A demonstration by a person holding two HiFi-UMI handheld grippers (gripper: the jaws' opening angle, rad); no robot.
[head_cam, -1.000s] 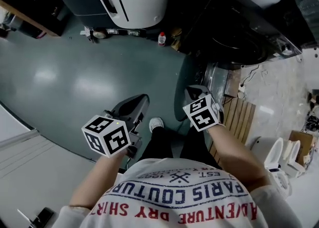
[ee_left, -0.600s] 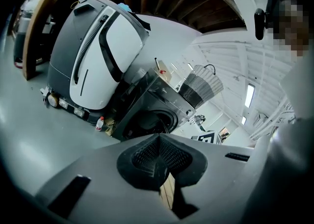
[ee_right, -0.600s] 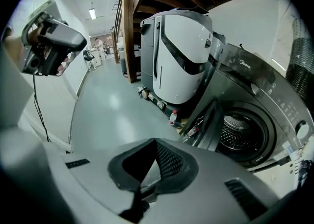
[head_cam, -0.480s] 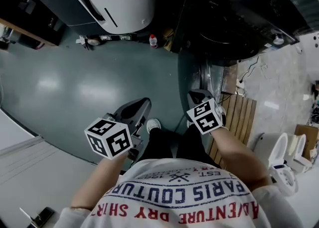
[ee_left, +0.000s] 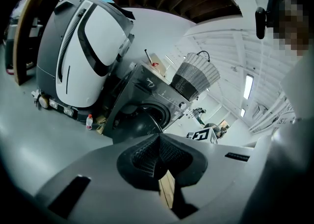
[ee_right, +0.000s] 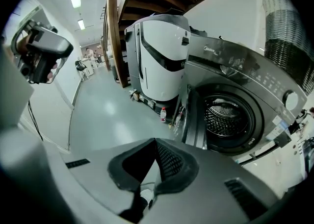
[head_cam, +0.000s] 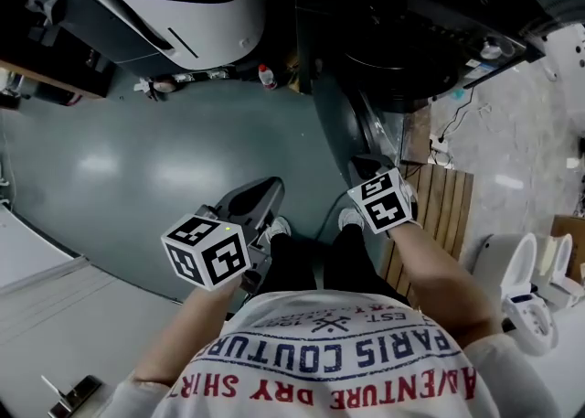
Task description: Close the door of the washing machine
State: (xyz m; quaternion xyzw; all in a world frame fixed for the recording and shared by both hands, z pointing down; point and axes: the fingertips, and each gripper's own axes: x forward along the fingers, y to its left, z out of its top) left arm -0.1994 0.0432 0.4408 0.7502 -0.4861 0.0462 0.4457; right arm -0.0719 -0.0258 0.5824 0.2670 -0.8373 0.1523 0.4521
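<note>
We record one washing machine [ee_right: 245, 71], its one door [ee_right: 190, 115] open beside the drum [ee_right: 228, 117] that only the right gripper view shows; left tongs [ee_left: 158, 138] and right tongs [ee_right: 156, 142], facing it, closed empty.

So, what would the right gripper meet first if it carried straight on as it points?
Probably the open door, edge-on just ahead of the right gripper; depth is unclear, so it might pass left of it onto the floor.
</note>
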